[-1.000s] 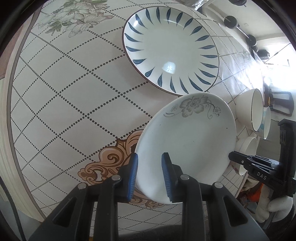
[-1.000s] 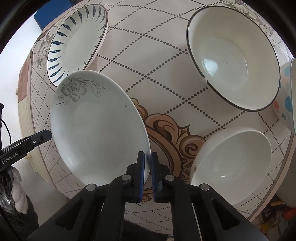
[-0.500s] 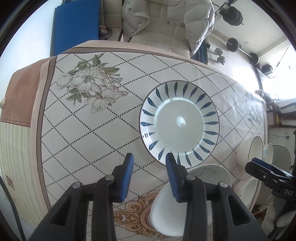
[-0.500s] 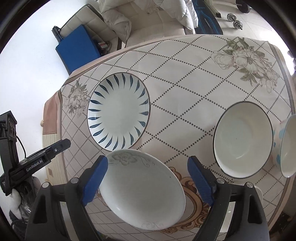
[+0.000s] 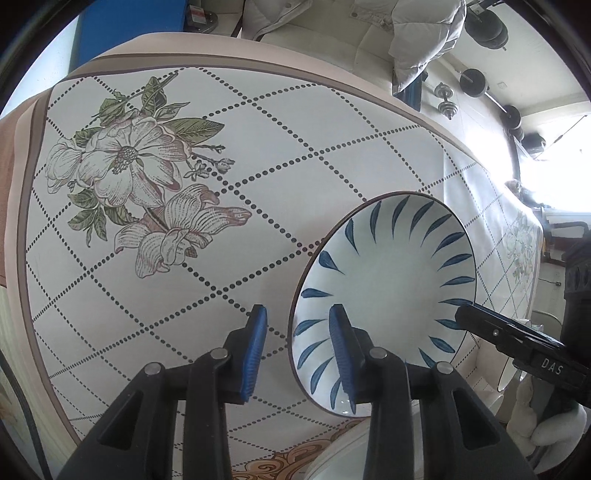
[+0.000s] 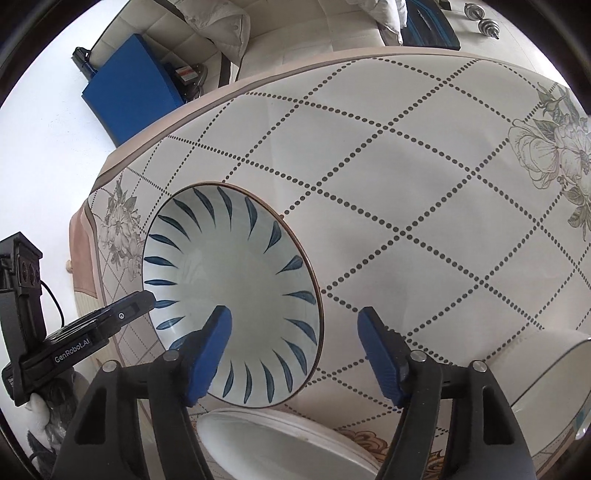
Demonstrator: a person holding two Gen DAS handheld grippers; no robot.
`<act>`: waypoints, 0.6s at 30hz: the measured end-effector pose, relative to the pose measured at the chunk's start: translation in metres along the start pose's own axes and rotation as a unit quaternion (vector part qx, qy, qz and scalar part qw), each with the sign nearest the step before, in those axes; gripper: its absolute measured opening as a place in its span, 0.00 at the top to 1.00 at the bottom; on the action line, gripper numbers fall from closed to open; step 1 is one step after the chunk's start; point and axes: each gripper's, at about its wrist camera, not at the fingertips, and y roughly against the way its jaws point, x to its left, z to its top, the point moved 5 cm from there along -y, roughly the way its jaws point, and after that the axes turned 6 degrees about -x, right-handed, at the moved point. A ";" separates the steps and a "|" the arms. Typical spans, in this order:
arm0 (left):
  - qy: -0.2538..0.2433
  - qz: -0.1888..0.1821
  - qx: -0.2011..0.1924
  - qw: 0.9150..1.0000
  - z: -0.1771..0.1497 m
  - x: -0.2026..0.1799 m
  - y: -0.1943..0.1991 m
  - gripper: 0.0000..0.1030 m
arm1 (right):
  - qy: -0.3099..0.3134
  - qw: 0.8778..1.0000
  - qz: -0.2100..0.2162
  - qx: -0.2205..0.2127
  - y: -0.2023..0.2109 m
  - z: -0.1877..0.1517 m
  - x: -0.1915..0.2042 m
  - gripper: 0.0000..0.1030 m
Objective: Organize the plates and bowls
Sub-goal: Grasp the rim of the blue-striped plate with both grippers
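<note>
A blue-leaf plate (image 5: 388, 288) lies on the tablecloth; it also shows in the right wrist view (image 6: 229, 288). My left gripper (image 5: 298, 350) is open, its jaws straddling the plate's near left rim. My right gripper (image 6: 295, 350) is open wide over the plate's near right rim, one finger above the plate and one beside it. The white flower plate (image 6: 288, 443) lies just below the right gripper, near the table's front; a sliver of it shows in the left wrist view (image 5: 332, 458).
A white bowl with a dark rim (image 6: 550, 373) sits at the right. More bowls (image 5: 491, 384) show behind the right gripper's body (image 5: 524, 347). A chair with a jacket (image 5: 369, 33) and a blue mat (image 6: 136, 92) stand beyond the table's far edge.
Both grippers left the white flower plate, the right one opening wide, and moved forward to the blue-leaf plate. The flower plate now lies behind them at the table's front.
</note>
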 end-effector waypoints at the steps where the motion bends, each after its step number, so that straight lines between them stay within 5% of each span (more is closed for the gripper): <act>1: -0.005 0.001 0.002 1.000 0.000 -0.002 -0.001 0.72 | -0.002 1.000 0.003 0.004 -0.004 0.002 0.000 0.37; 4: -0.019 0.009 0.007 1.000 0.001 -0.006 -0.007 0.79 | -0.012 1.000 0.012 0.012 -0.013 0.006 -0.002 0.45; 6: -0.028 0.018 0.013 0.999 0.000 -0.008 -0.012 0.85 | -0.011 1.000 0.006 0.022 -0.019 0.005 -0.004 0.65; 9: -0.038 0.024 0.006 0.999 -0.001 -0.010 -0.013 0.87 | 0.001 1.000 -0.008 0.025 -0.024 0.001 -0.004 0.82; 18: -0.032 0.025 -0.007 0.999 -0.006 -0.009 -0.009 0.87 | 0.014 1.000 -0.006 0.024 -0.022 -0.002 -0.004 0.84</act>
